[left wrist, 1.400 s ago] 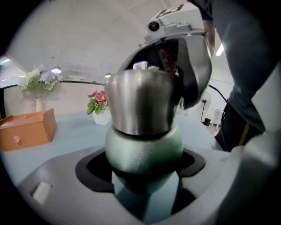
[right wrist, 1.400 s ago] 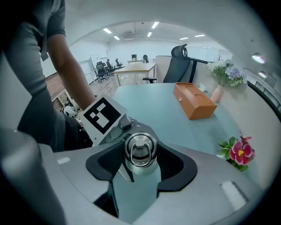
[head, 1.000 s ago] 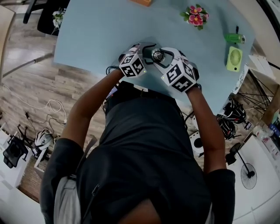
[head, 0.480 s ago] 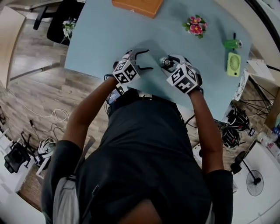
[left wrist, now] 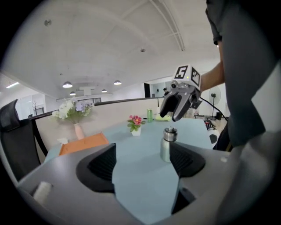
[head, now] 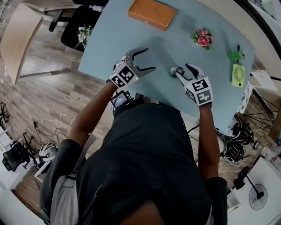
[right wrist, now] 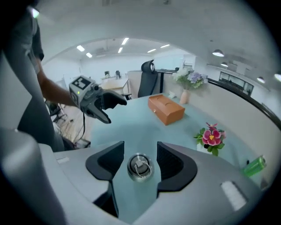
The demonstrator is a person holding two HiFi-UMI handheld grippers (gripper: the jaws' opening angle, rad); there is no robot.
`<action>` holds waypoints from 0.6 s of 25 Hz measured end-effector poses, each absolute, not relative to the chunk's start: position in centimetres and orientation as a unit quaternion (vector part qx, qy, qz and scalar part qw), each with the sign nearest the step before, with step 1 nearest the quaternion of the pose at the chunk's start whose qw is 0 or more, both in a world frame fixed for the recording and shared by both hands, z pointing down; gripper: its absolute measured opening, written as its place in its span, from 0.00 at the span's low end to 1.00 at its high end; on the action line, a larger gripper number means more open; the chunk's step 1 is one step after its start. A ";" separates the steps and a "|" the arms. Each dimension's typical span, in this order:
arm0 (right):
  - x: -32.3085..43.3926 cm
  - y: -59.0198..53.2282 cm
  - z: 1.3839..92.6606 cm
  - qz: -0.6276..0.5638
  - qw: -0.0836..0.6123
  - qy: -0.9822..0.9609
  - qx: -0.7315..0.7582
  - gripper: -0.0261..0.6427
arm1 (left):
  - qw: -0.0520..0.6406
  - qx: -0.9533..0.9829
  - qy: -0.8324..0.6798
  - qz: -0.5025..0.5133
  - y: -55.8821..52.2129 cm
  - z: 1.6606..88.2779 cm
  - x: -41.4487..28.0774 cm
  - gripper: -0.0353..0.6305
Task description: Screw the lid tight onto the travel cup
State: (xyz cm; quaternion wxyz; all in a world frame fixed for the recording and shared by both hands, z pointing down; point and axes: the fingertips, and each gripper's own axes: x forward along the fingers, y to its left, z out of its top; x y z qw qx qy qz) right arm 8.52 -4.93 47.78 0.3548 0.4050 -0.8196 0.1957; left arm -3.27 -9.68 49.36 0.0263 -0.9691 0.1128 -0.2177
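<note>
Bright, even indoor light falls from ceiling lamps [left wrist: 67, 84], leaving faint shadows on the table [head: 109, 44] and small glints on the lid [right wrist: 139, 167]. Every view bends at its edges, with dark corners in both gripper views

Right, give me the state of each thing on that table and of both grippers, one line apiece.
travel cup: standing upright, free of both grippers.
lid: on the cup, ring lying flat; tightness cannot be told.
left gripper: open, empty, off to the cup's side.
right gripper: open, above the lid, not touching it.
orange box: closed, lying flat.
flower pot: upright.
</note>
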 end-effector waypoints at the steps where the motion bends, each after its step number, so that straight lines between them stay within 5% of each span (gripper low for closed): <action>1: 8.5 -5.2 46.4 0.211 0.314 -0.824 0.422 0.39 | 0.029 -0.970 0.120 -0.208 -10.1 48.2 -3.8 0.70; 7: 9.4 -6.1 34.3 0.266 -0.001 -0.829 0.491 0.39 | 0.028 -0.971 0.153 -0.182 -11.8 41.9 -7.2 0.70; 12: 10.6 -4.2 25.7 0.206 -0.072 -0.824 0.523 0.38 | 0.065 -0.970 0.185 -0.144 -11.7 35.1 -10.2 0.70; 15: 11.0 -2.6 22.3 0.187 -0.099 -0.817 0.536 0.30 | 0.074 -0.966 0.220 -0.114 -11.1 30.8 -12.6 0.70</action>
